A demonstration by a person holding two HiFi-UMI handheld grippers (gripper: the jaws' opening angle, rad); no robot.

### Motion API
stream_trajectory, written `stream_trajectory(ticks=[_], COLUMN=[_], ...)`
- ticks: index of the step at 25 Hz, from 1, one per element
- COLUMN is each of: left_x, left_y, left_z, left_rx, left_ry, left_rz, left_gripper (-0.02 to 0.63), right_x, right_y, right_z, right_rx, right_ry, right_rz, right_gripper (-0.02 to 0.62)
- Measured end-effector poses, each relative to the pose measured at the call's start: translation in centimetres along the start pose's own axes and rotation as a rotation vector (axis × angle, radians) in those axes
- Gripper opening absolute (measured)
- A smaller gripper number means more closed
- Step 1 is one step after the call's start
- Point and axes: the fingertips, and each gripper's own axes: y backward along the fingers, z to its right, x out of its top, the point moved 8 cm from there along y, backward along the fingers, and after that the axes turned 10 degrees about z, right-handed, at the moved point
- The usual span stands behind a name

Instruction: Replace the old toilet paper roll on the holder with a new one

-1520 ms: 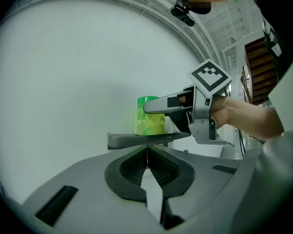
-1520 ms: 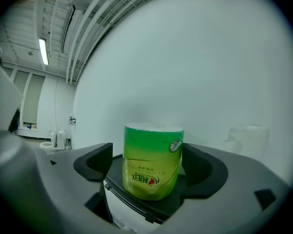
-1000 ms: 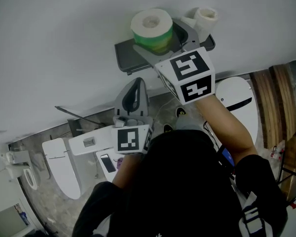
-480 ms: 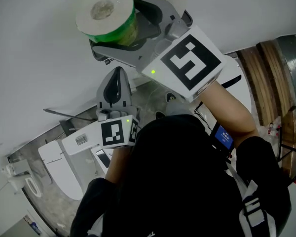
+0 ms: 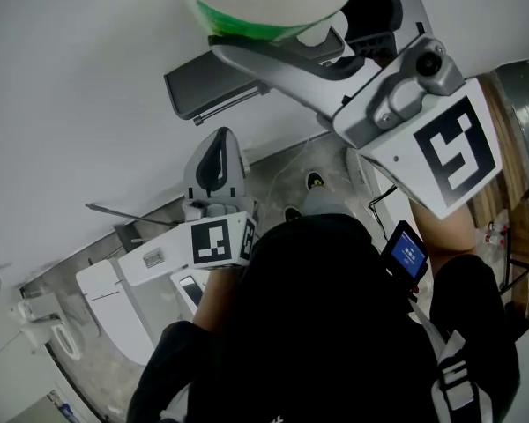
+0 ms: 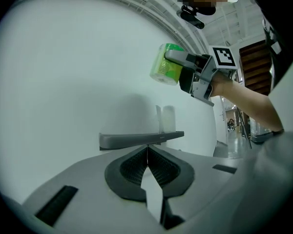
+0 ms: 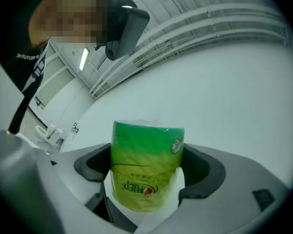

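Facing a white wall (image 5: 88, 60) with a gray shelf (image 5: 213, 91) above the floor (image 5: 282, 179), the right hand-held gripper (image 7: 146, 172) clamps the green-wrapped new roll (image 5: 273, 7). Since the earlier frame, this roll has risen off the shelf toward the head camera. The left hand-held gripper (image 6: 147, 151), jaws pressed together and empty, points at the shelf just ahead. Only its view shows the old white roll (image 6: 169, 118) standing there.

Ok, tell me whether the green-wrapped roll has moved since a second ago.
Yes. The green-wrapped roll stood on the grey shelf; now the right gripper holds it lifted clear, above the shelf.
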Motion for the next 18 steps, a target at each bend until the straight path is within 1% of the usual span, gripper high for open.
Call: stream_trajectory(ticks=[3, 5, 8, 13, 15, 18], left_x=[0.1, 0.1, 0.0, -0.1, -0.2, -0.4], left_y=[-0.4, -0.6, -0.6, -0.7, -0.8, -1.1], left_z=[0.2, 0.3, 0.2, 0.1, 0.1, 0.0], left_rx=[-0.008, -0.011, -0.011, -0.006, -0.008, -0.007], left_ry=[-0.003, -0.005, -0.007, -0.007, -0.004, -0.001], left_rz=[0.004, 0.007, 0.007, 0.0, 0.002, 0.007], left_gripper=[0.021, 0.022, 0.022, 0.023, 0.021, 0.022], right_x=[0.3, 0.1, -0.5, -1.7, -2.9, -5.4], right_y=[1.8, 3.4, 6.5, 11.1, 12.5, 13.8], right_z=[2.1, 3.7, 6.0, 8.8, 9.3, 9.5], right_rx=[-0.069, -0.111, -0.175, -0.291, -0.31, -0.28], right_ry=[0.074, 0.142, 0.253, 0.372, 0.428, 0.561], right_rz=[-0.021, -0.045, -0.123, -0.252, -0.307, -0.371], right_gripper=[0.416, 0.416, 0.416, 0.415, 0.415, 0.416])
